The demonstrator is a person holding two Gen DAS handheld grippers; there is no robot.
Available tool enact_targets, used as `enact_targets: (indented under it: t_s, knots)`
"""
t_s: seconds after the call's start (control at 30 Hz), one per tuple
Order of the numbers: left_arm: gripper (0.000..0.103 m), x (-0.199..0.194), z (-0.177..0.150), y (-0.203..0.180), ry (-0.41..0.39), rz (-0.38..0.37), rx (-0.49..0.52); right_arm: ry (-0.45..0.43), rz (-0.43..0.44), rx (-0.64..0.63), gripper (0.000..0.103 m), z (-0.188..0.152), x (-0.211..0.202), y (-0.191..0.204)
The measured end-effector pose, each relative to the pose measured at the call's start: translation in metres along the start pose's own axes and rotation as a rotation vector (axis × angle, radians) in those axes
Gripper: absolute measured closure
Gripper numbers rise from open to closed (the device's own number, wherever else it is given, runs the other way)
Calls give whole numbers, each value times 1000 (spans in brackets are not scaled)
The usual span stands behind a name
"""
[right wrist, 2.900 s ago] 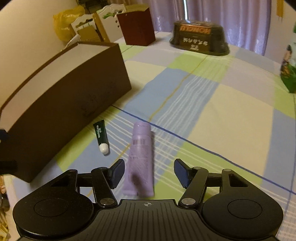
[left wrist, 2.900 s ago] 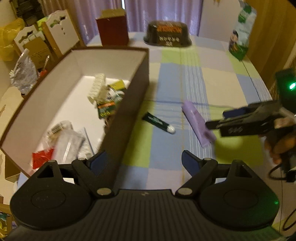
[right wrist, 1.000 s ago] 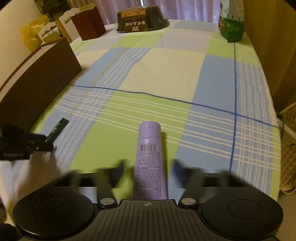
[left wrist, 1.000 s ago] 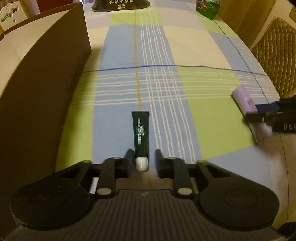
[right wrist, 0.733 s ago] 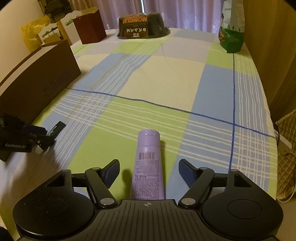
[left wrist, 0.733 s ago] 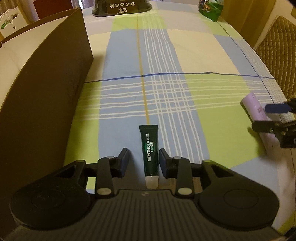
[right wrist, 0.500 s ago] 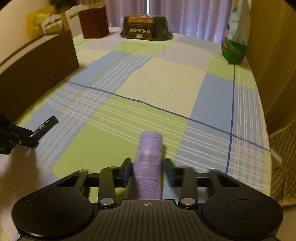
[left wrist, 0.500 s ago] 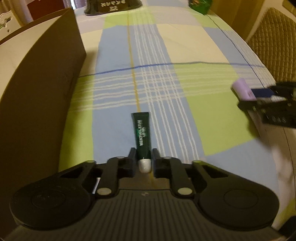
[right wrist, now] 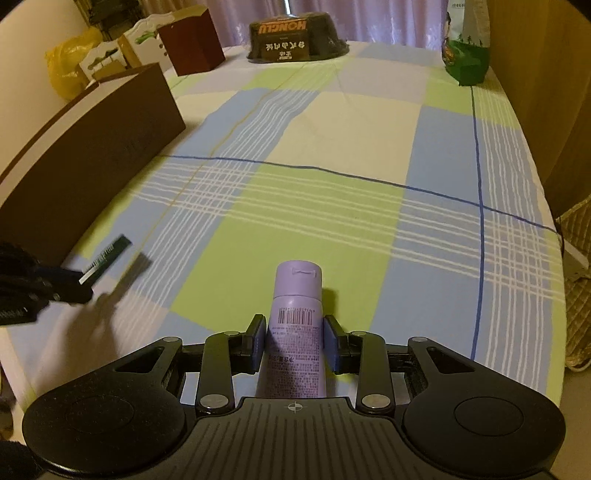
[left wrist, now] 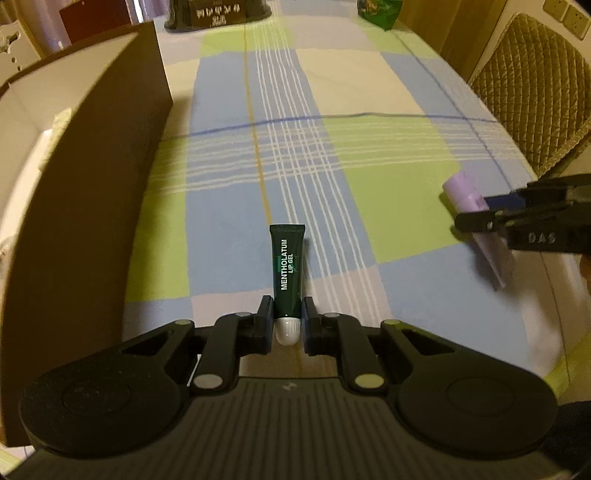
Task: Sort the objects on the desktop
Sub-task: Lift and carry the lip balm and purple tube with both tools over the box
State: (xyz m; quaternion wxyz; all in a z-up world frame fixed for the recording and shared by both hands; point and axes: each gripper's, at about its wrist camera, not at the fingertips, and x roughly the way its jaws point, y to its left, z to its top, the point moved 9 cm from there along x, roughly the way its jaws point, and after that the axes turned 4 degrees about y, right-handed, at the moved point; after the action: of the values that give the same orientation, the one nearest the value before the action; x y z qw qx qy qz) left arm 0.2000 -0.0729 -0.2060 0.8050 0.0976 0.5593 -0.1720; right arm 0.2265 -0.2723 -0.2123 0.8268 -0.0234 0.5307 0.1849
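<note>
It was a home, most likely a dining room. A long table [right wrist: 369, 122] carried a checked cloth in blue, green and cream, and purple curtains [right wrist: 388, 18] hung behind its far end. A chair with a quilted, padded back [left wrist: 532, 92] stood at one side, under wall sockets [left wrist: 569, 18]. Household clutter lay about: a green snack bag [right wrist: 467, 62], a dark printed food tub [right wrist: 295, 37], a brown cardboard box [right wrist: 92, 147] and a yellow plastic bag [right wrist: 66, 70].

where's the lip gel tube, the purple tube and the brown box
lip gel tube [left wrist: 287, 271], left wrist view, on its dark green printed body
purple tube [right wrist: 295, 332], right wrist view, on its label below the barcode
brown box [left wrist: 107, 192], left wrist view, on its outer side wall
</note>
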Motion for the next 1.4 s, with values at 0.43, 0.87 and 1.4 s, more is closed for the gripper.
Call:
enact_targets:
  t_s: [0.43, 0.87, 1.4]
  knots:
    - [92, -65, 7, 15, -130, -20, 4, -27, -34, -19, 71, 16, -22, 43]
    - [92, -126, 7, 77, -238, 5, -15, -111, 15, -72, 71, 58, -37, 128]
    - [91, -158, 9, 202, -295, 85, -23, -198, 194, -96, 71, 131, -34, 273]
